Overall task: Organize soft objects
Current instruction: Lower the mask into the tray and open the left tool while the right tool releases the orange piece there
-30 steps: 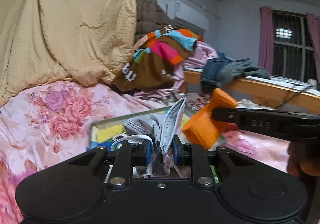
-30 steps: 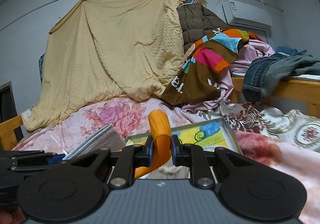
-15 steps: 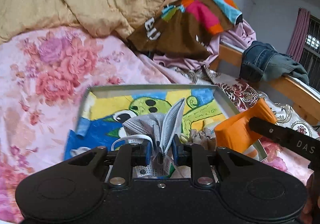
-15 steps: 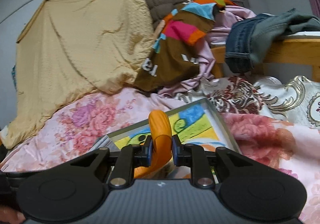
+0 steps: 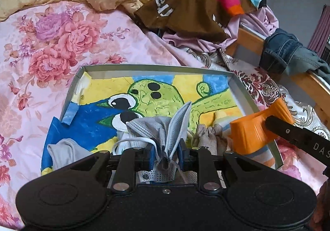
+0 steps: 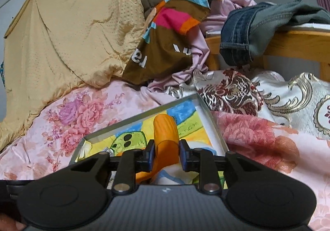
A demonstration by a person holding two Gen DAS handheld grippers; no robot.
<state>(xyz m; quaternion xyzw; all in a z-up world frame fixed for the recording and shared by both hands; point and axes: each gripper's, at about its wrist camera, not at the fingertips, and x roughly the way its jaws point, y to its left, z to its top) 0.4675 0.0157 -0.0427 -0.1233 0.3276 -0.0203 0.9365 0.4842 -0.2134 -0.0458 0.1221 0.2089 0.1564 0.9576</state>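
My left gripper (image 5: 165, 153) is shut on a grey-blue face mask (image 5: 165, 128) and holds it over the near end of a metal tray (image 5: 156, 67) with a cartoon picture inside. My right gripper (image 6: 166, 154) is shut on an orange soft object (image 6: 165, 134) above the tray's (image 6: 208, 115) right side; the object also shows in the left wrist view (image 5: 253, 130), at the right. In the tray lie a grey cloth (image 5: 66, 150), a beige knitted piece (image 5: 208, 136) and a striped sock (image 5: 262, 158).
The tray rests on a pink floral bedspread (image 5: 51, 49). Behind it lie a tan quilt (image 6: 72, 31), a brown multicoloured garment (image 5: 202, 2) and pink cloth. Jeans (image 6: 243, 31) hang over a wooden bed rail (image 6: 292, 43) at the right.
Both grippers have tilted down and moved over the tray, each still holding its object. The tray now fills much more of the left wrist view.
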